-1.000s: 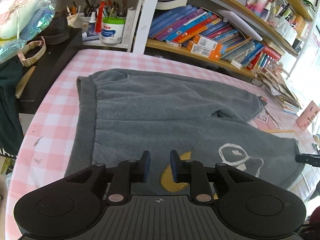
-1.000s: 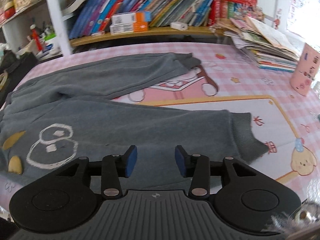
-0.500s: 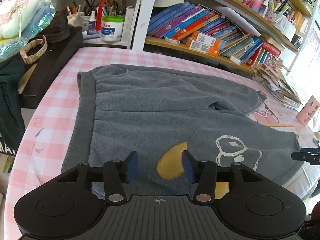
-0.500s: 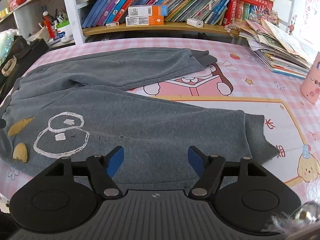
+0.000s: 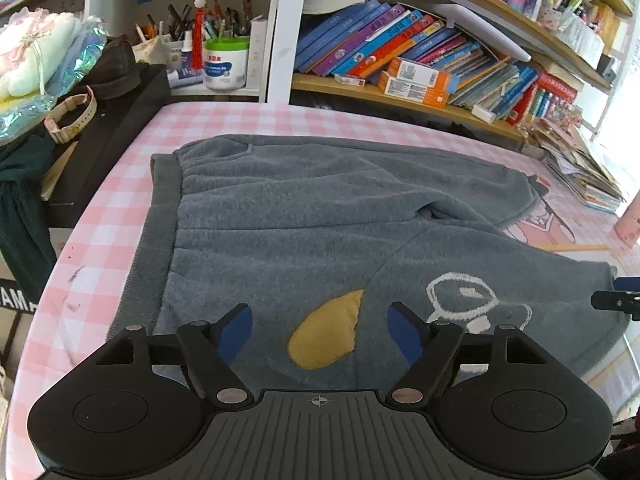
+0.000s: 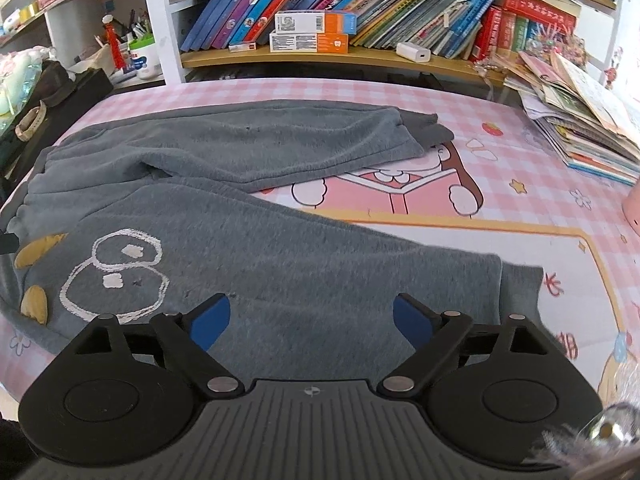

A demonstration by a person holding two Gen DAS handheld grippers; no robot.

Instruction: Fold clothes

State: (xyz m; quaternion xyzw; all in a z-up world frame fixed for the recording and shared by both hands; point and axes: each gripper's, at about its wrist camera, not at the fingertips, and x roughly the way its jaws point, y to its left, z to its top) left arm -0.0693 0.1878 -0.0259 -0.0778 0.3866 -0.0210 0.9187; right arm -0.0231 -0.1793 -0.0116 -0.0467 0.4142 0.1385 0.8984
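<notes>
Since a second ago, both pairs of jaws widened from near-closed, opening with nothing between them: left gripper (image 5: 320,330), right gripper (image 6: 311,318). Beyond, grey fleece trousers (image 6: 256,248) spread flat on pink checked tablecloth (image 6: 532,184). At 12 o'clock, bookshelf (image 6: 360,54).

White capitals "AMA" stand on a black panel (image 5: 14,300), cut off at the picture's edge, left of the pink checked table (image 5: 120,200); print on the books, boxes and tub is too small to read
</notes>
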